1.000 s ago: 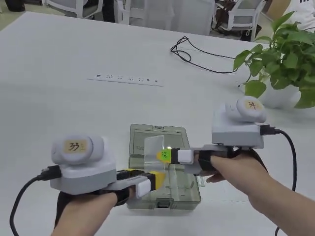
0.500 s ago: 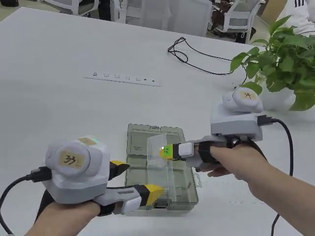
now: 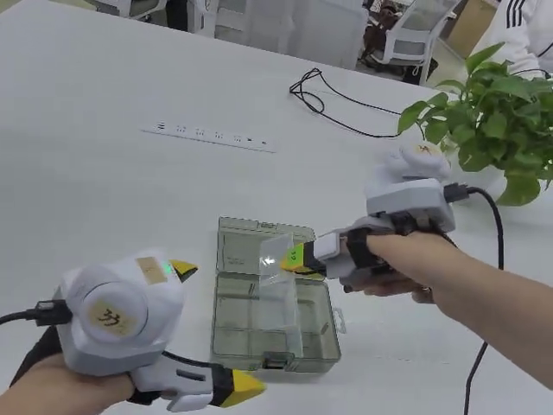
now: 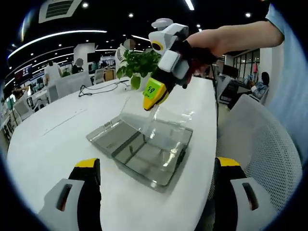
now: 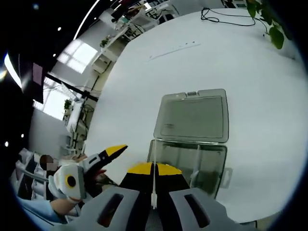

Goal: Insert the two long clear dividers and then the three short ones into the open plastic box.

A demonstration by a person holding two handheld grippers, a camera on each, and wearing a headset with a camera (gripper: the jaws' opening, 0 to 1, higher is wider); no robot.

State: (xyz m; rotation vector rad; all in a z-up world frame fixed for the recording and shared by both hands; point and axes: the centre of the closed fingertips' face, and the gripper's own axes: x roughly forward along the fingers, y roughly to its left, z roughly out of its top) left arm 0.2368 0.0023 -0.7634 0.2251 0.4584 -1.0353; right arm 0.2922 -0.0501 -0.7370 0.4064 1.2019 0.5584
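A person works at a white bench with a hand-held tool in each hand. The right tool is clenched on the top edge of a clear divider. In the right gripper view its yellow-tipped jaws pinch the thin sheet between them. The divider hangs tilted over the open plastic box, its lower edge down inside the tray or just above it; which one cannot be told. The box sits near the middle of the bench, with its lid laid flat on the far side. Faint lines inside the tray suggest partitions already seated, but their number is unclear, and so is whether the held piece is a long or short one. The left tool hovers near and to the left of the box, its jaws spread wide and empty. The step in hand looks like seating this divider. The next move likely calls for squaring the sheet upright, lining its ends up with the wall slots, and pressing it straight down, perhaps with the left tool steadying the box.
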